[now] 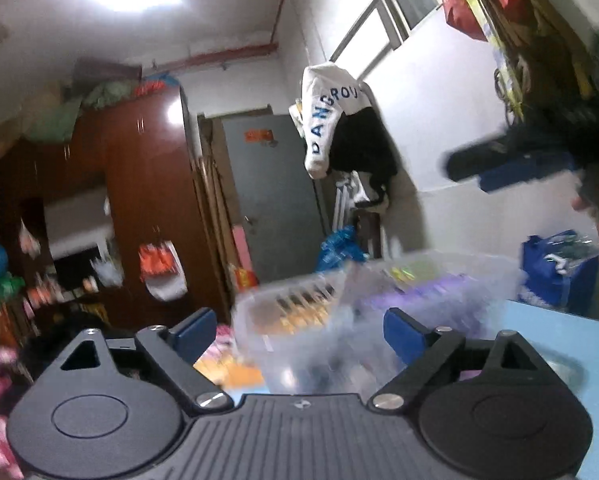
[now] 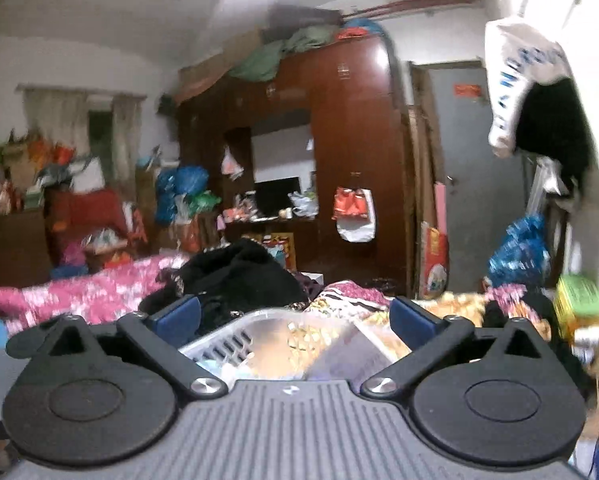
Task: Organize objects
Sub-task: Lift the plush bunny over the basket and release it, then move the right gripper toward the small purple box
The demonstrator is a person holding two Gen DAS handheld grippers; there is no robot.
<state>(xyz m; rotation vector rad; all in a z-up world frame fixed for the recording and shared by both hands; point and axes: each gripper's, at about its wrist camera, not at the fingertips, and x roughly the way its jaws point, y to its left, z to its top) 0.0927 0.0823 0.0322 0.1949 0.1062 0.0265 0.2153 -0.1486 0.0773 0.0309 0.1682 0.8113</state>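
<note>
A clear plastic basket point(image 1: 339, 320) with slotted walls holds purple and yellow items and stands on a light blue table point(image 1: 559, 344). My left gripper point(image 1: 299, 334) is open, its blue pads either side of the basket, held close in front of it. In the right wrist view the same kind of basket point(image 2: 235, 340) sits low between the fingers of my right gripper point(image 2: 295, 318), which is open and empty. The other gripper point(image 1: 511, 160) shows blurred at upper right of the left wrist view, held high.
A dark wooden wardrobe point(image 2: 339, 160), a grey door point(image 1: 271, 192) and hanging clothes point(image 1: 335, 120) stand behind. A bed with pink bedding point(image 2: 79, 292) and black clothes point(image 2: 239, 272) lies beyond the basket. A blue bag point(image 1: 555, 272) sits by the table.
</note>
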